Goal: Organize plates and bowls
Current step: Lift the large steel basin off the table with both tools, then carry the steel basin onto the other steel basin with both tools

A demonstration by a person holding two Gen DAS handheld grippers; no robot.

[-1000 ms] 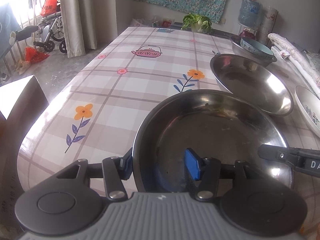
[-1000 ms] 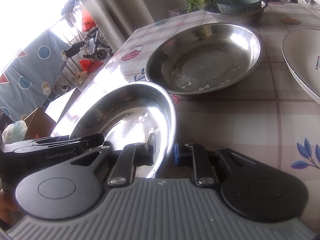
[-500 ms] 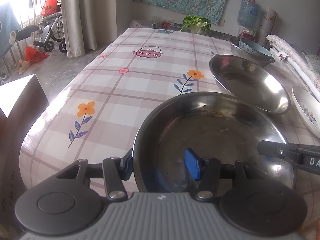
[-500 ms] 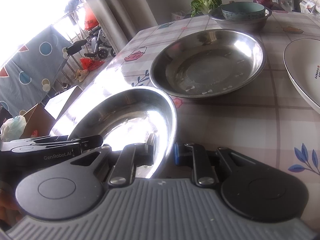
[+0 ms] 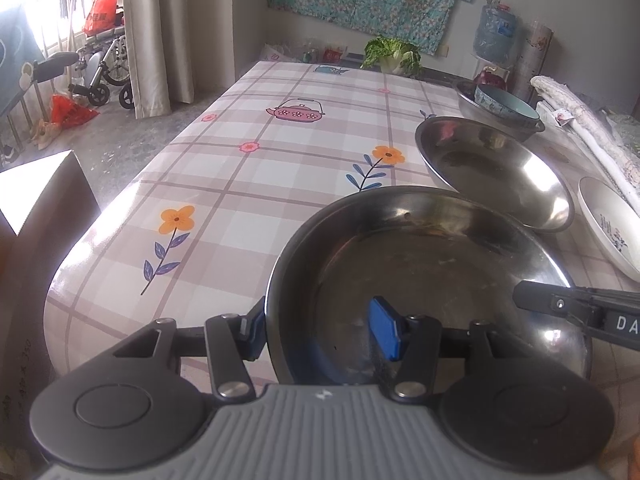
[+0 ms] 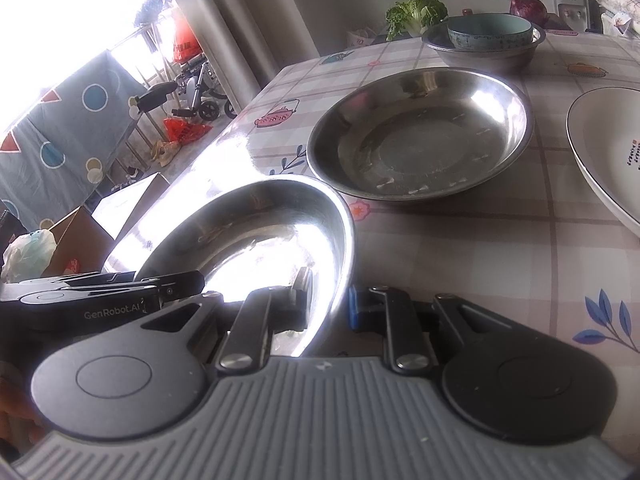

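A shallow steel plate (image 5: pixel 420 264) hangs tilted at the table's near corner, its far rim overlapping a second steel plate (image 5: pixel 492 168) that lies flat behind it. My left gripper (image 5: pixel 318 330) is open astride the near-left rim, one finger outside and the blue pad well inside. From the right, my right gripper (image 5: pixel 528 294) reaches over the plate. In the right wrist view my right gripper (image 6: pixel 328 300) is shut on the tilted plate's (image 6: pixel 256 232) right rim. The left gripper (image 6: pixel 188 280) meets its left edge. Beyond are the second plate (image 6: pixel 420 136) and a white plate (image 6: pixel 608 148).
A teal bowl (image 6: pixel 488 32) sits inside a steel bowl (image 6: pixel 480 54) at the far end, near a cabbage (image 5: pixel 392 56) and a red onion (image 6: pixel 528 8). A rolled cloth (image 5: pixel 592 132) lies along the right side. A cardboard box (image 5: pixel 36 192) stands beside the table's left edge.
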